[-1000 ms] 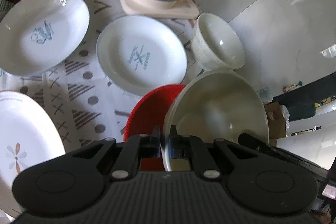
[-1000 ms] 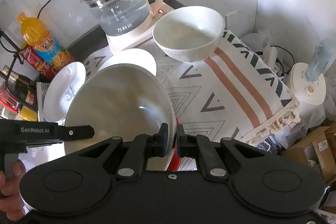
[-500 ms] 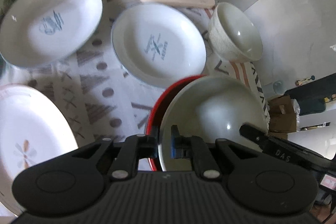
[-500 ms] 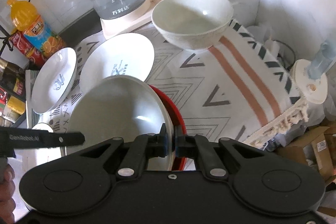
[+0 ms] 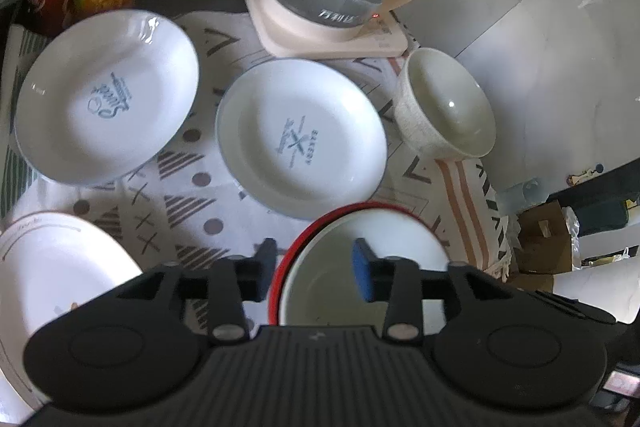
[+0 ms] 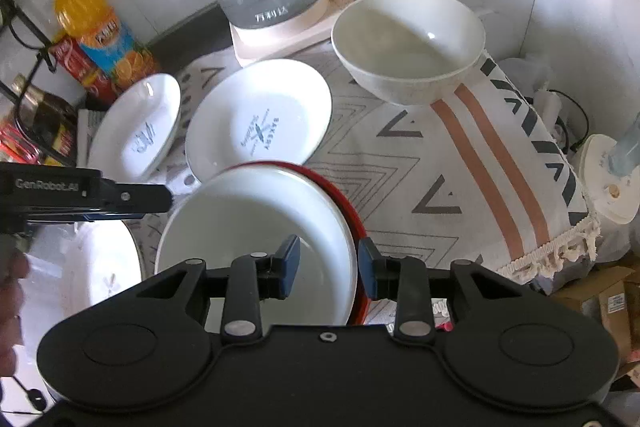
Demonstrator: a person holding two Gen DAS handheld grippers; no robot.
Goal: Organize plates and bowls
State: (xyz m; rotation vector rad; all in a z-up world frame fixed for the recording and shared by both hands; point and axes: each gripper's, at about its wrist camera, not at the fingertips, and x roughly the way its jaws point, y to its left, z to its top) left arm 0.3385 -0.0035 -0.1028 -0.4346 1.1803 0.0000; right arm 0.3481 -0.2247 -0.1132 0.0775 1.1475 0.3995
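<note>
Left wrist: oval plate [image 5: 48,267] partly hidden

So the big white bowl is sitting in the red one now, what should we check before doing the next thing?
1. White bowl sits inside the red bowl: ok.
2. Left hand-held gripper has let go: ok, jaws opening, pads clear of both rims.
3. Right hand-held gripper has let go: ok, jaws opening, the white bowl's rim between them but untouched.
4. White bowl sits level: cannot tell, its near side is hidden.
5. Small bowl ready for picking next: ok, upright on the cloth, nothing on it.
6. Two printed plates apart from the stack: ok.
</note>
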